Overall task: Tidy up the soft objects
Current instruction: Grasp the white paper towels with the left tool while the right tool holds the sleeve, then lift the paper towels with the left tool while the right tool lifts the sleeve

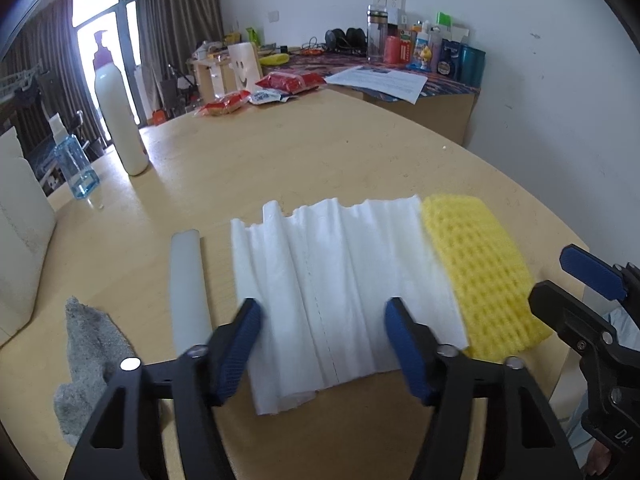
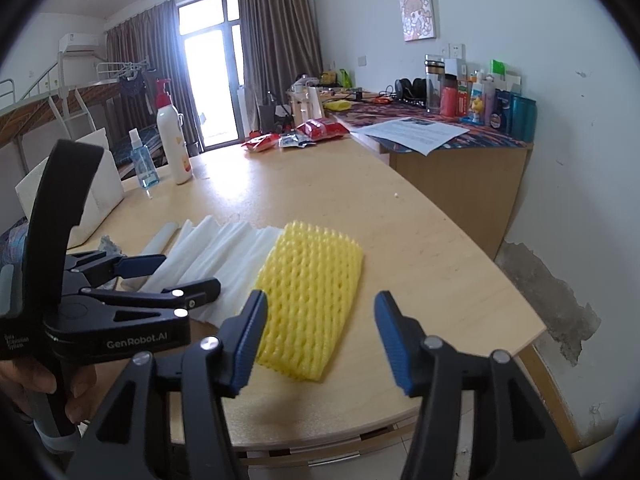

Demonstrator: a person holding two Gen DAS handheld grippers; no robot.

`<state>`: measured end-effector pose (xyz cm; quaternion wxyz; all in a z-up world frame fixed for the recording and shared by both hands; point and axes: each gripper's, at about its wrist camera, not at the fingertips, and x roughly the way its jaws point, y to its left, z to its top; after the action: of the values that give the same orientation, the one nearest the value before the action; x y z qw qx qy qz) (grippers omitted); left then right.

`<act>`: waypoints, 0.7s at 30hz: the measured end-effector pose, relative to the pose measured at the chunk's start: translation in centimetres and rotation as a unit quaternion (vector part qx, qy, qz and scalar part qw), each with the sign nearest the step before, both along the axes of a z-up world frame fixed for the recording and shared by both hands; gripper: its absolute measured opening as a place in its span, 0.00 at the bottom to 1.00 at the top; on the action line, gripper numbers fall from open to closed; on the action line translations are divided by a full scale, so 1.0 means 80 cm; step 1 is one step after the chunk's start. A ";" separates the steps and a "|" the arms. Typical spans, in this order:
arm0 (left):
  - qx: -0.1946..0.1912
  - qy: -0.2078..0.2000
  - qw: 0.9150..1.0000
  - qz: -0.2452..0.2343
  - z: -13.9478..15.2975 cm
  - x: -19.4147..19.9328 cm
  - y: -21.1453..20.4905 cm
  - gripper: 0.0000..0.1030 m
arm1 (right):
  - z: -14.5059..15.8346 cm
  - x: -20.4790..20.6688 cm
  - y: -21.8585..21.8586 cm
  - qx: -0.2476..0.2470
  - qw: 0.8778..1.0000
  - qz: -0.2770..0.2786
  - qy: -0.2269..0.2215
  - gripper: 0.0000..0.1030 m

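Observation:
A white pleated soft sheet lies flat on the wooden table, and a yellow foam net overlaps its right edge. A white foam tube lies to its left, with a grey cloth nearer the front. My left gripper stands open over the sheet's near edge, its pads apart from it. My right gripper is open above the near end of the yellow foam net, holding nothing. Each gripper shows in the other's view: the right gripper and the left gripper.
A tall white pump bottle, a blue spray bottle and a white box stand at the left. Red snack packets and a paper sheet lie at the back. The table's curved edge runs close on the right.

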<state>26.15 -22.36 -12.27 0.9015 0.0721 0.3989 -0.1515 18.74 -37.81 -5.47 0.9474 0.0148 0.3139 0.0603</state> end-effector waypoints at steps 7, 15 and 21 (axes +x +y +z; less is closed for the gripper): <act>-0.009 -0.012 1.000 0.007 0.001 -0.007 0.006 0.16 | 0.007 0.007 0.013 -0.012 1.000 0.008 0.006 0.67; -0.031 -0.006 0.999 0.010 0.002 -0.006 0.013 0.14 | -0.008 0.029 0.031 -0.043 0.998 0.005 0.041 0.67; -0.038 -0.004 0.999 0.008 0.003 -0.007 0.015 0.14 | -0.020 0.038 0.040 -0.051 0.997 0.002 0.065 0.67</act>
<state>25.57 -21.13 -12.06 0.9063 0.0355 0.3900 -0.1587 21.79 -34.60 -7.03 0.9244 -0.0302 0.3776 0.0454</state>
